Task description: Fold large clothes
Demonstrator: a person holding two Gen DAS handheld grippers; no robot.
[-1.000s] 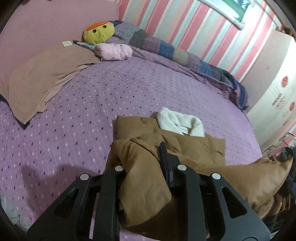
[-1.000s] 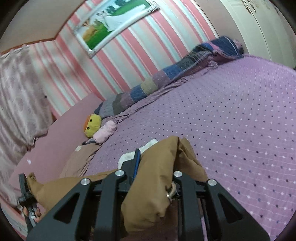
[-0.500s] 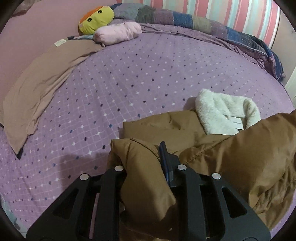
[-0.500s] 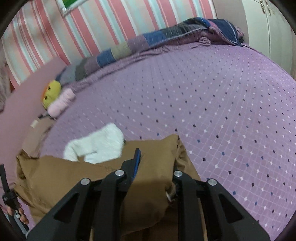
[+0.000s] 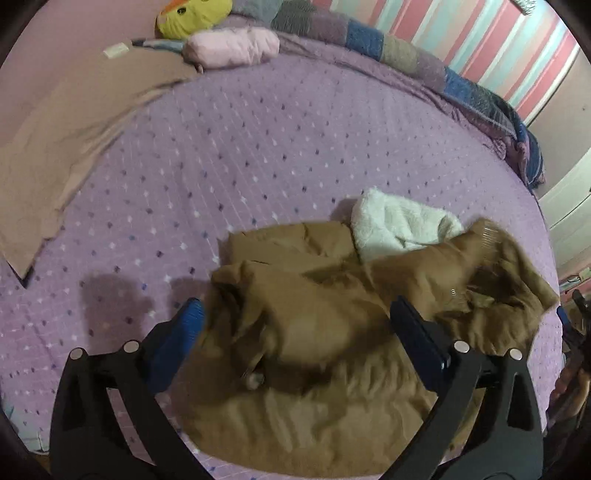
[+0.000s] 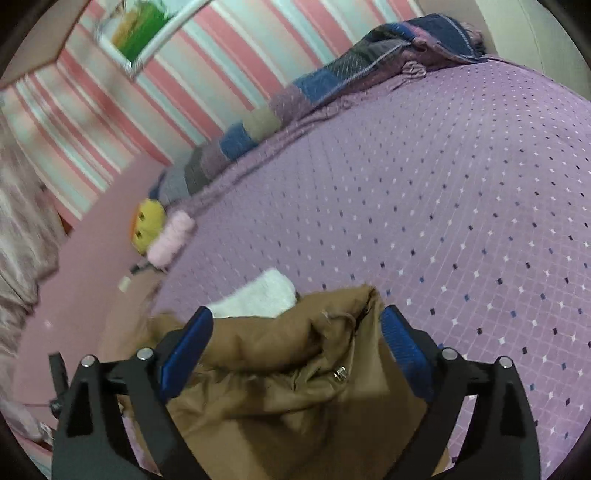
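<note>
brown padded fabric fills the space between both pairs of fingers. the brown jacket (image 5: pixel 325 332) lies bunched on the purple bedspread (image 5: pixel 258 155), and the left gripper (image 5: pixel 303 332) stands with its jaws spread wide, the blue pads well apart on either side of a rumpled fold without pinching it. the cloth sits between and just ahead of the fingers and spreads on below them toward the camera. beyond the tips and a little to the right, the jacket's white fleece lining (image 5: pixel 395 225) shows, turned outward. a metal snap (image 5: pixel 255 378) shows low between the fingers.

the right gripper (image 6: pixel 297 334) is likewise spread, both blue pads clear of the cloth's sides, with a hump of the jacket (image 6: pixel 280 373) rising between them and running down under the frame. a snap (image 6: pixel 340 373) glints on the fabric just inside the right finger. the white lining (image 6: pixel 258 295) peeks out just past the left fingertip.

far ahead of the left gripper a yellow plush toy (image 5: pixel 195 16) and a pink bundle (image 5: pixel 232 46) rest at the head of the bed, with a tan pillowcase (image 5: pixel 70 147) off to the left. a patchwork blanket (image 6: pixel 314 88) runs along the striped wall (image 6: pixel 110 122) far beyond the right gripper.
</note>
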